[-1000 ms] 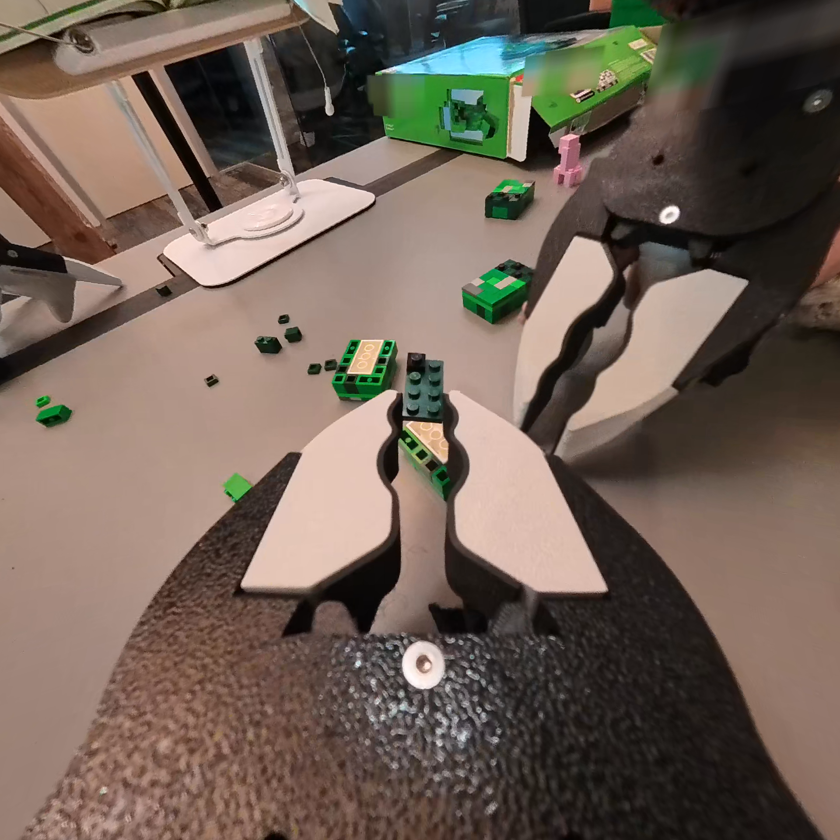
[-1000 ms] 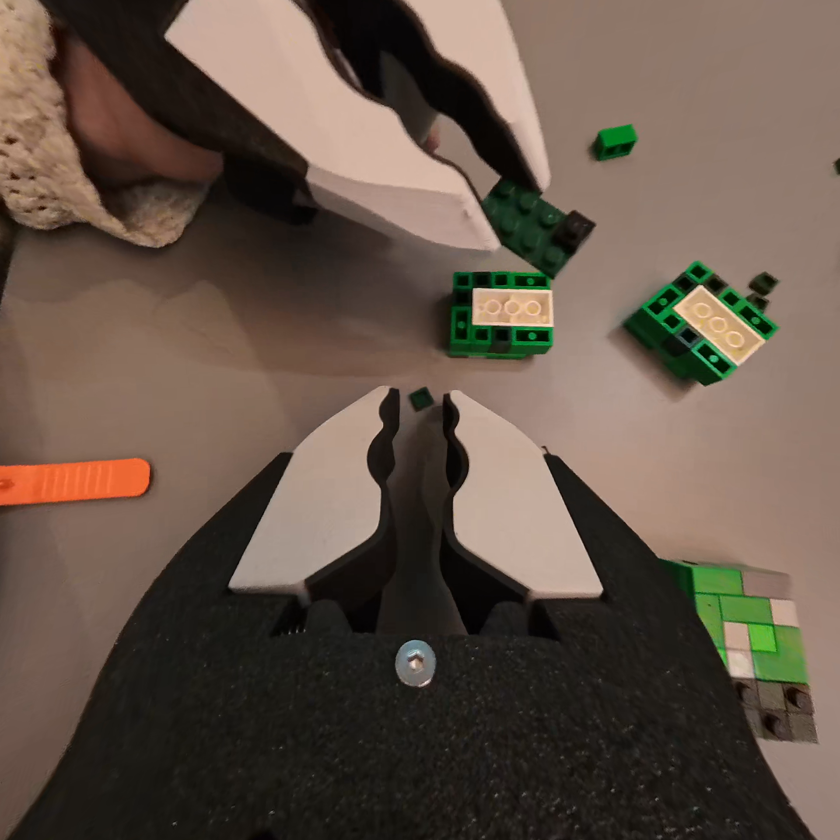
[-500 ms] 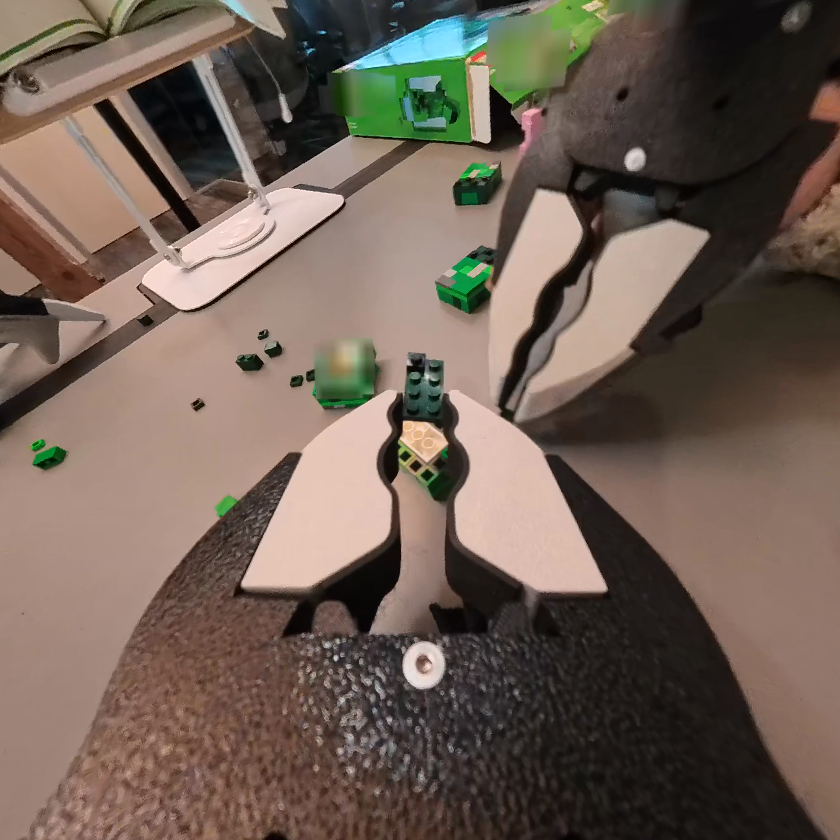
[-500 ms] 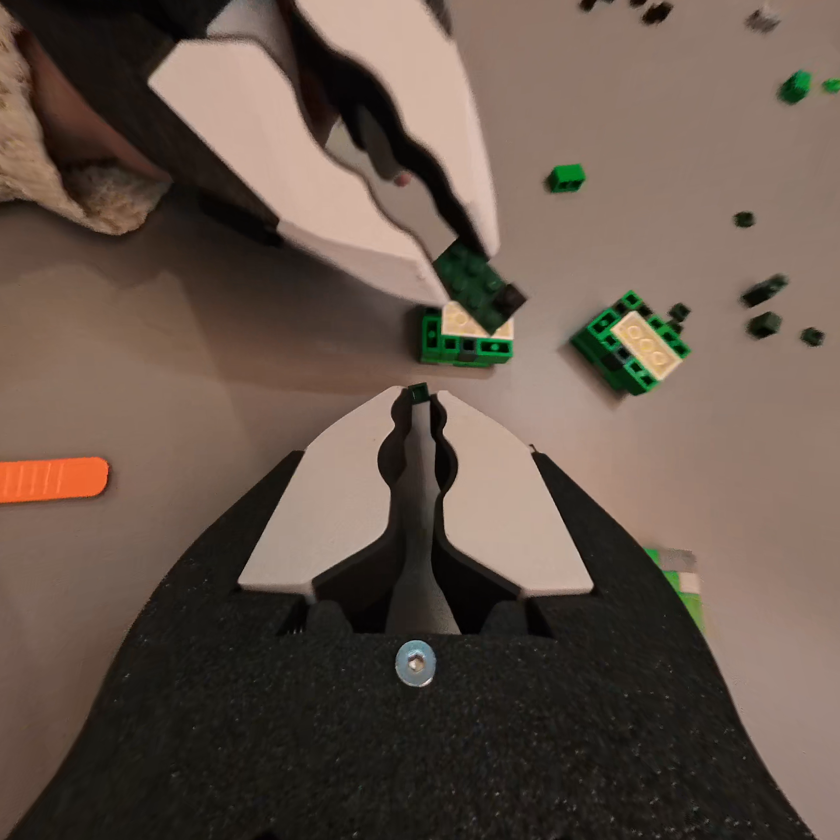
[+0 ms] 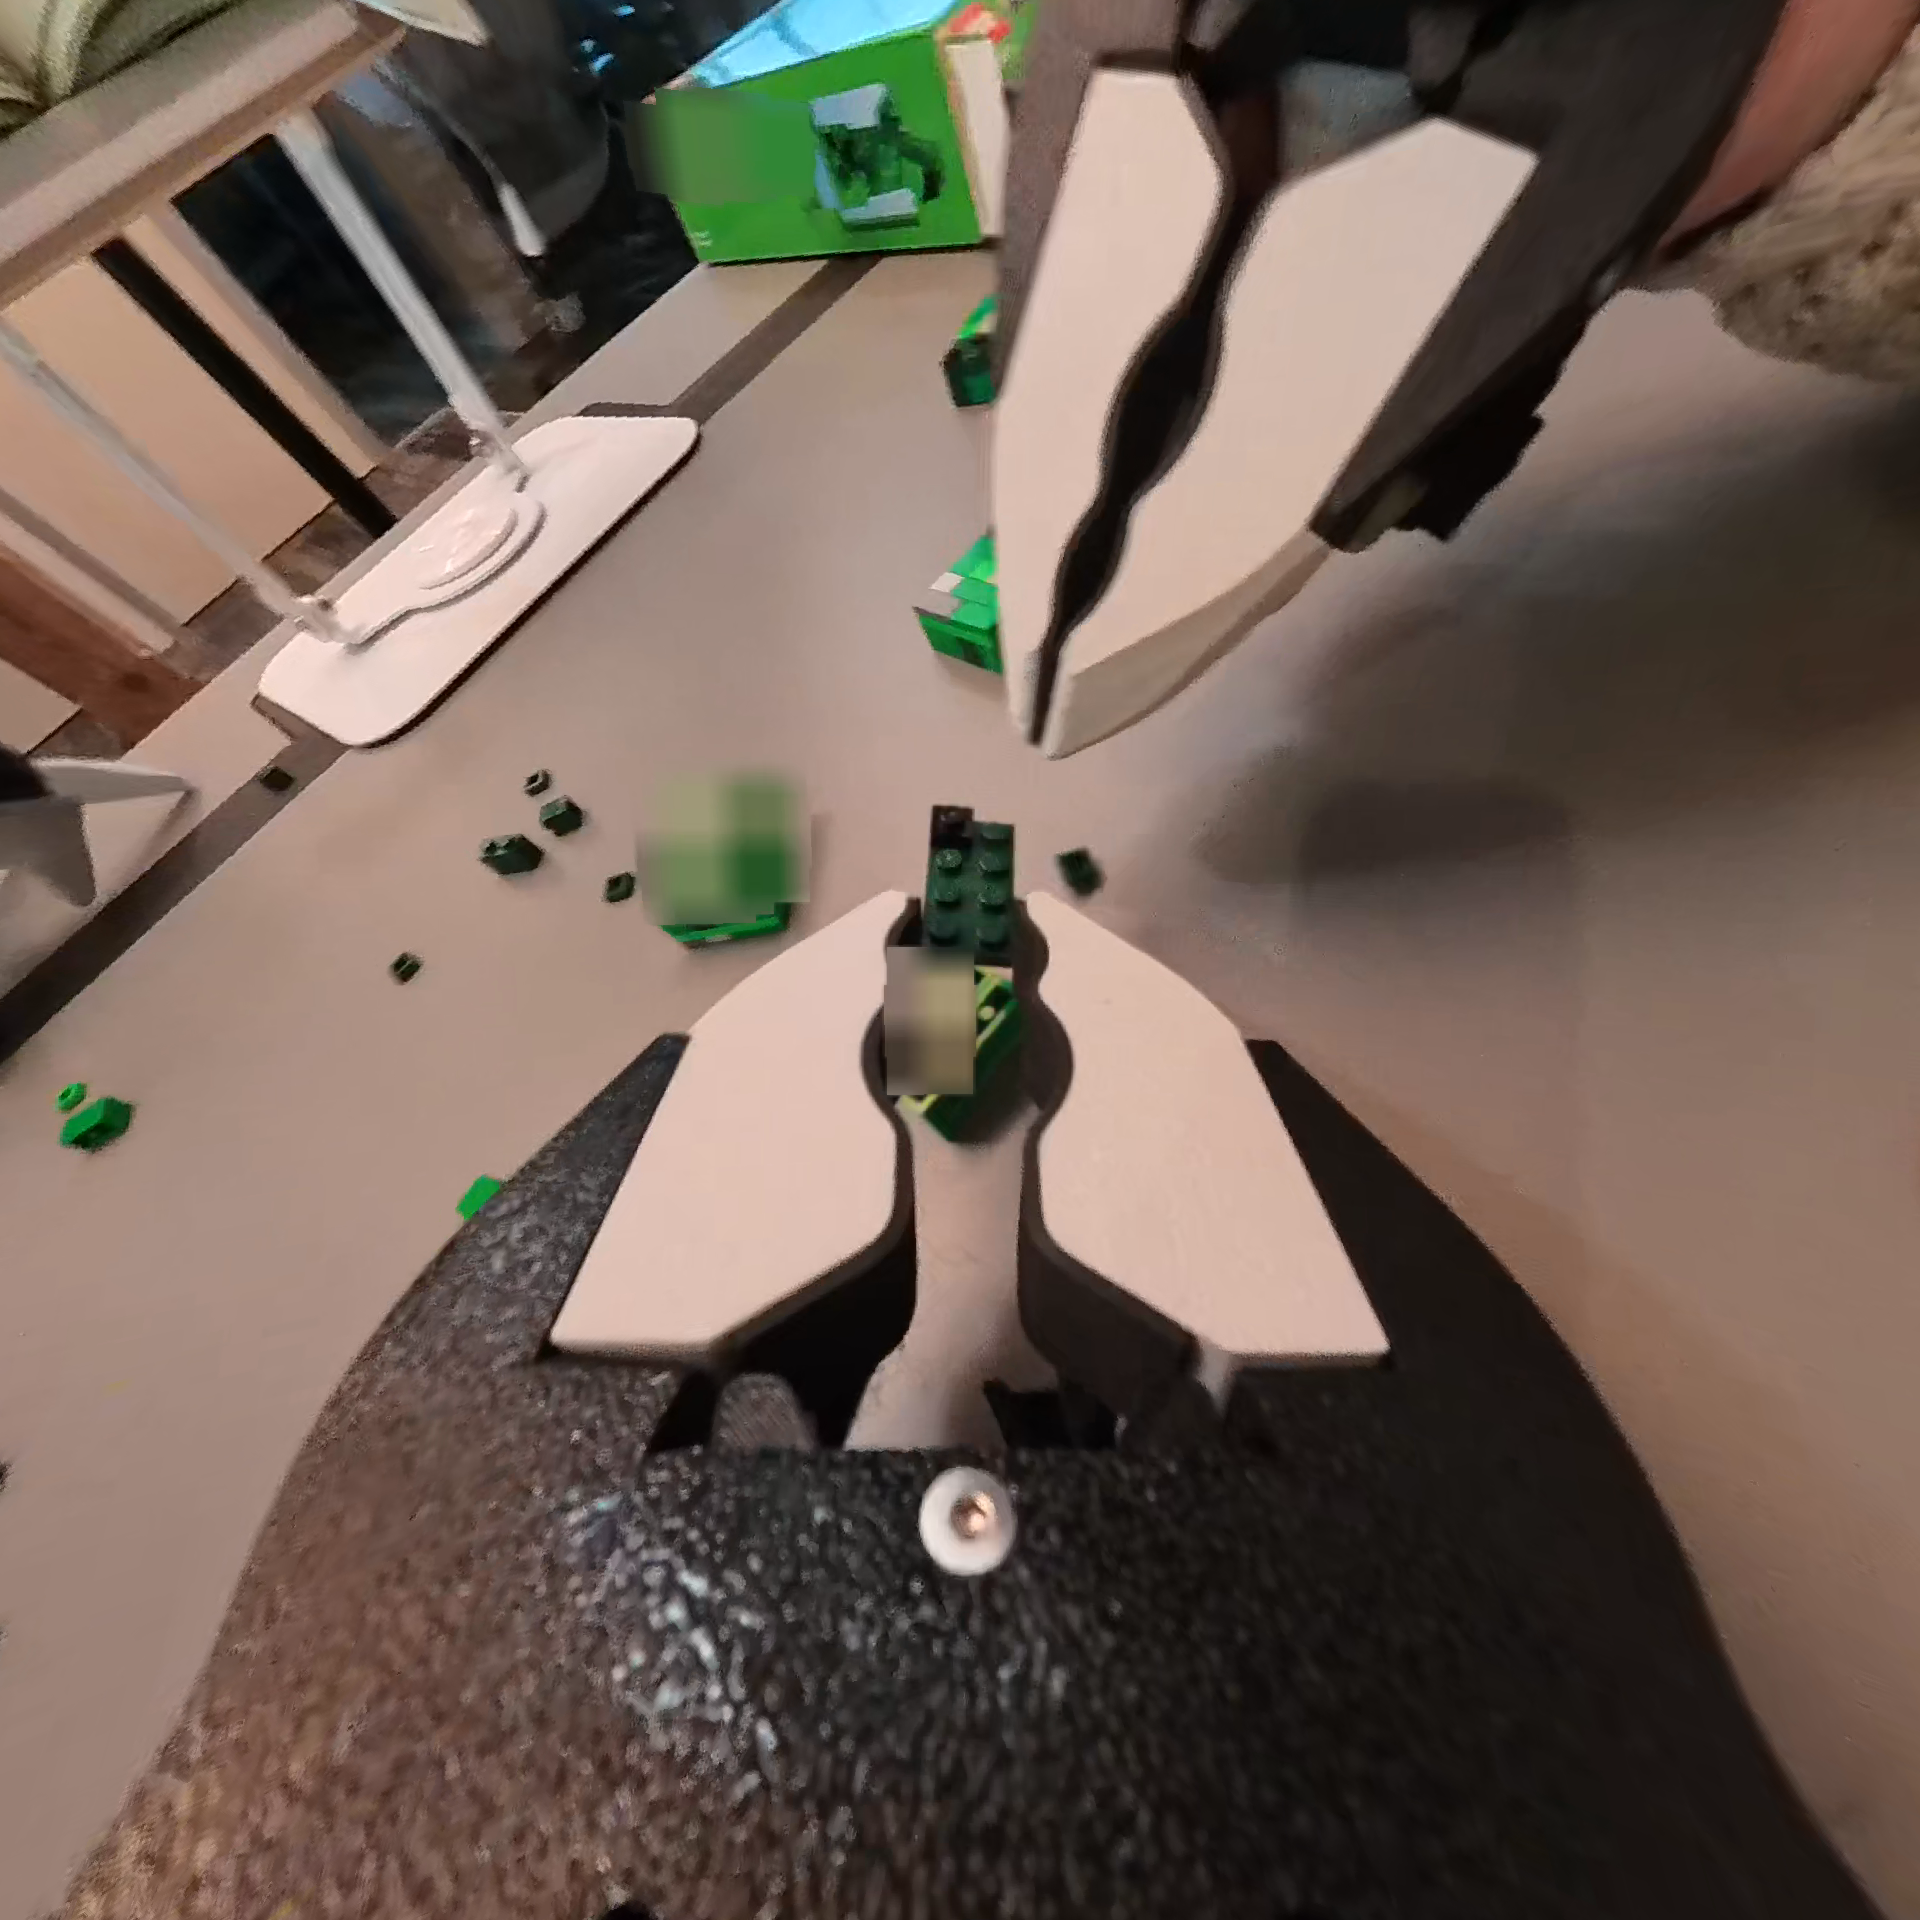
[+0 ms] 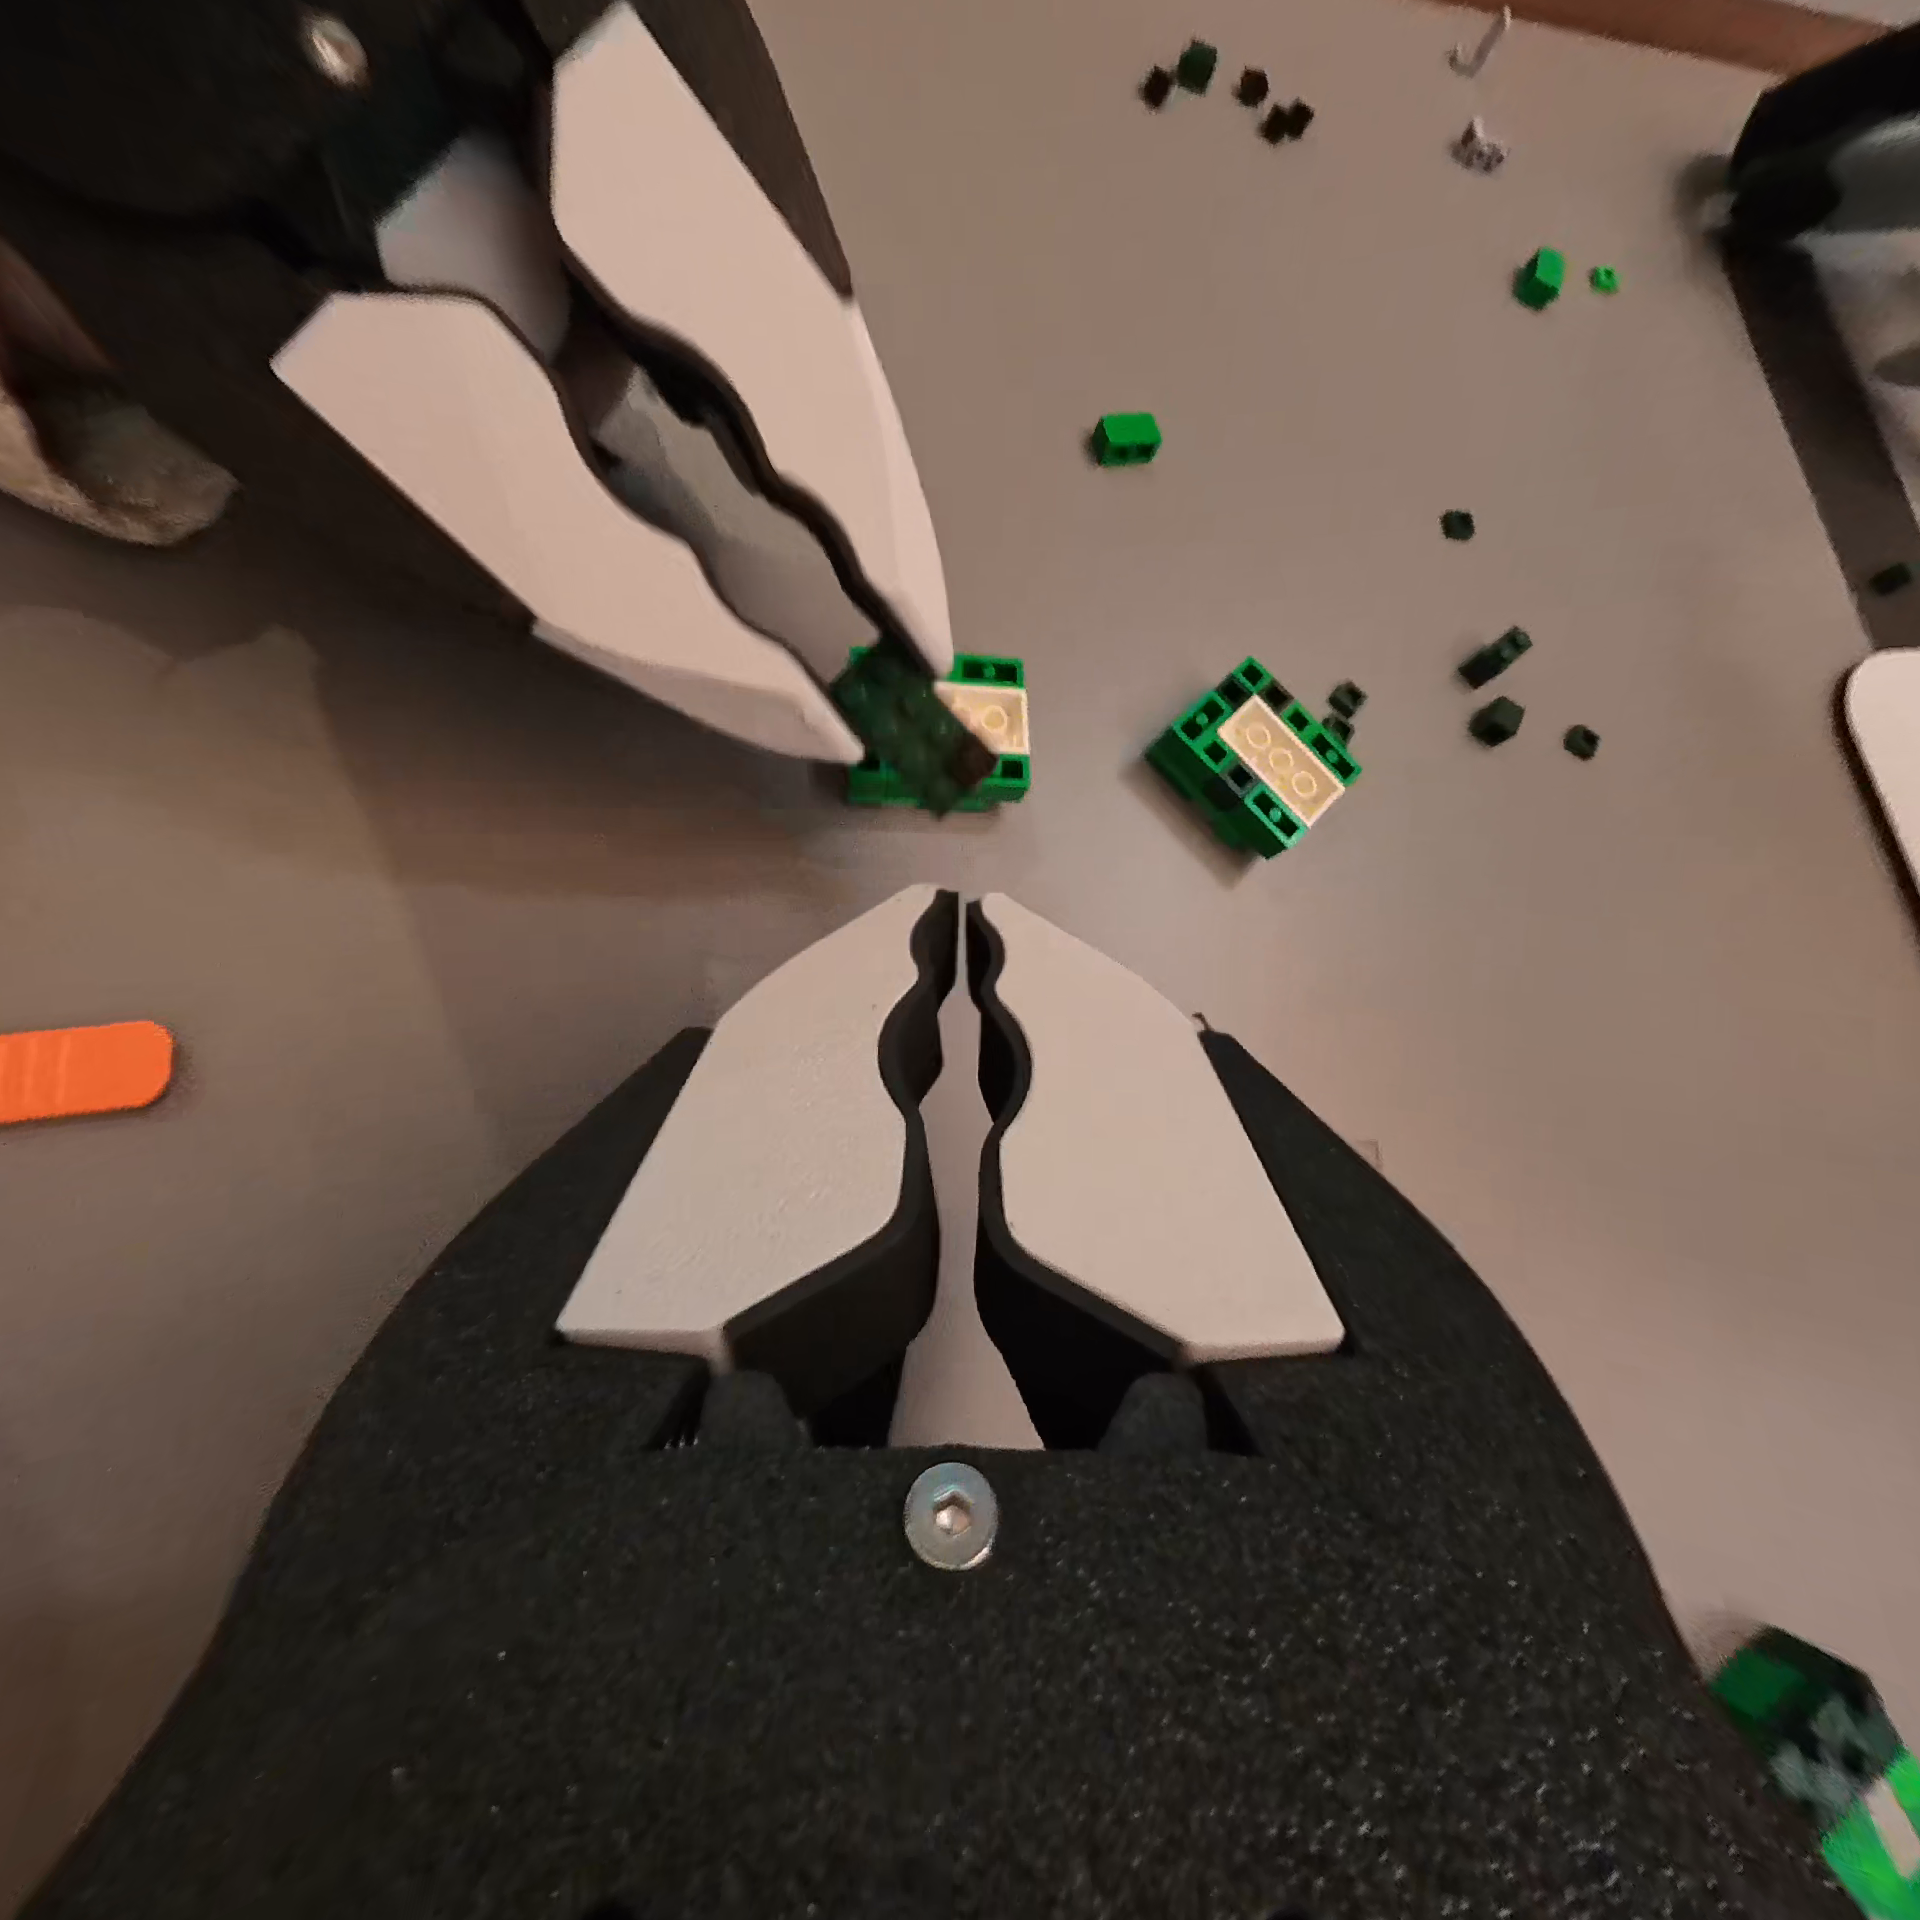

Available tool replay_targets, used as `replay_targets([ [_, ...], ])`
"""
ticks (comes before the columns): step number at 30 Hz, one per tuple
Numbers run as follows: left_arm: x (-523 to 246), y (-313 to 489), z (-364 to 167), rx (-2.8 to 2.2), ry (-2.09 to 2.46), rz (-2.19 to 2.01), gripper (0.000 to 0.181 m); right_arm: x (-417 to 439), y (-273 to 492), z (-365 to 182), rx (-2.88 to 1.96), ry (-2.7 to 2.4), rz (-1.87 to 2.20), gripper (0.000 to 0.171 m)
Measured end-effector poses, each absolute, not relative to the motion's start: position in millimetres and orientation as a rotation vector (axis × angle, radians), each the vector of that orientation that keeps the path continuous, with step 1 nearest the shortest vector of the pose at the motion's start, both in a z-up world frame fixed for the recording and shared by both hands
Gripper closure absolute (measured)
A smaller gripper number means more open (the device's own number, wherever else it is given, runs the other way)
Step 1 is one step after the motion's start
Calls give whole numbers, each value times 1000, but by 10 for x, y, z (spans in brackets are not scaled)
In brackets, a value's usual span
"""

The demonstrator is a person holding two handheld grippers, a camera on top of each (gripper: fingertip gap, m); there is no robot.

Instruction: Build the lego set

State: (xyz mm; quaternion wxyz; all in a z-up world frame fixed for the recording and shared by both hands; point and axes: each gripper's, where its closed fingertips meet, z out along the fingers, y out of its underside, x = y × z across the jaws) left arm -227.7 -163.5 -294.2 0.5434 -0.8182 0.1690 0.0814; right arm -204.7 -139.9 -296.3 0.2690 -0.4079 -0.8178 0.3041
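The left claw clamps a dark plate above a green block. The right claw is pressed together, empty, over the counter

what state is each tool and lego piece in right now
left tool: shut on the dark green plate, above the green block
right tool: shut, nothing visible in it
second green block: loose on the table
orange strip: flat on table

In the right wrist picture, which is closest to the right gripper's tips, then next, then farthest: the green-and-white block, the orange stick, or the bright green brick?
From the right gripper:
1. Green-and-white block, just ahead, right.
2. Bright green brick, farther ahead.
3. Orange stick, far left edge.
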Motion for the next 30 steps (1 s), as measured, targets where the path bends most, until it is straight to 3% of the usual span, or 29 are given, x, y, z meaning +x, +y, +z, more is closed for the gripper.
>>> replay_targets([
  [5,-2444,-1664,-2848,-1909,250,153,166,-2036,-1357,-3189,-1261,-2232,859,158],
  [10,-2424,-1655,-2877,-1922,260,143,166,-2043,-1385,-3311,-1348,-2241,885,156],
  [24,-2269,-1628,-3008,-1977,442,243,166,-2050,-1406,-3165,-1252,-2195,824,171],
  [30,-2317,-1640,-2972,-1965,399,232,166,-2090,-1406,-3295,-1386,-2179,897,157],
])
